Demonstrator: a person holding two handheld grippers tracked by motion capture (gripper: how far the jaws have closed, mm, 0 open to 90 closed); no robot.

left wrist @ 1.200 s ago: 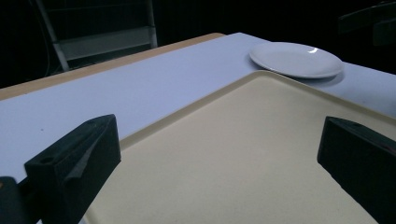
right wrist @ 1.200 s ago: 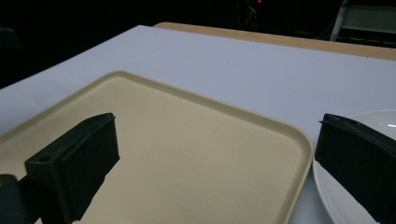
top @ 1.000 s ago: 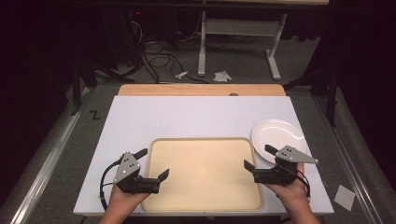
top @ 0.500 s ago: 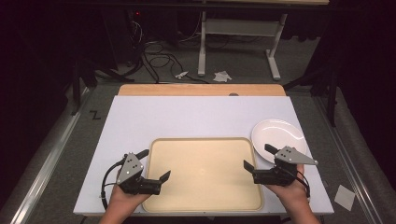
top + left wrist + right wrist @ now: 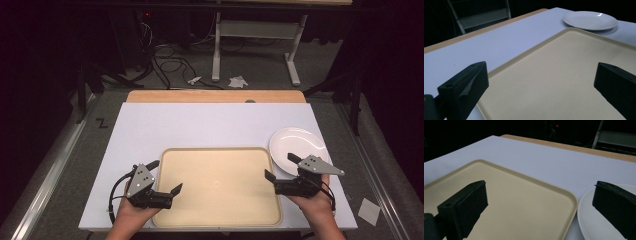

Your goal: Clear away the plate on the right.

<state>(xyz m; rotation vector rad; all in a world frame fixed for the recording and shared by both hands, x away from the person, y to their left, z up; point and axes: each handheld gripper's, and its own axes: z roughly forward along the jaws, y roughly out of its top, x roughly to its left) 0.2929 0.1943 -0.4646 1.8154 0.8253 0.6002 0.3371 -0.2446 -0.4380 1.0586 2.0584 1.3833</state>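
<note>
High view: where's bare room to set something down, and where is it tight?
Free: the whole tray bed, and the white tabletop between the tray's far rim and the wooden strip; also the table's left side. Tight: the right side, where the plate sits beside the tray, the open right gripper over the gap. The open left gripper straddles the tray's left rim.

- Left gripper (image 5: 541, 85): in its own view both jaws cut by the bottom edge, the right one also by the right edge.
- Tray (image 5: 554, 80): near end beneath that gripper runs out of frame.
- Plate (image 5: 594, 220): partly behind the right gripper (image 5: 539, 207) jaw, cropped at the corner.
- Forearms cut off in the high view.
</note>
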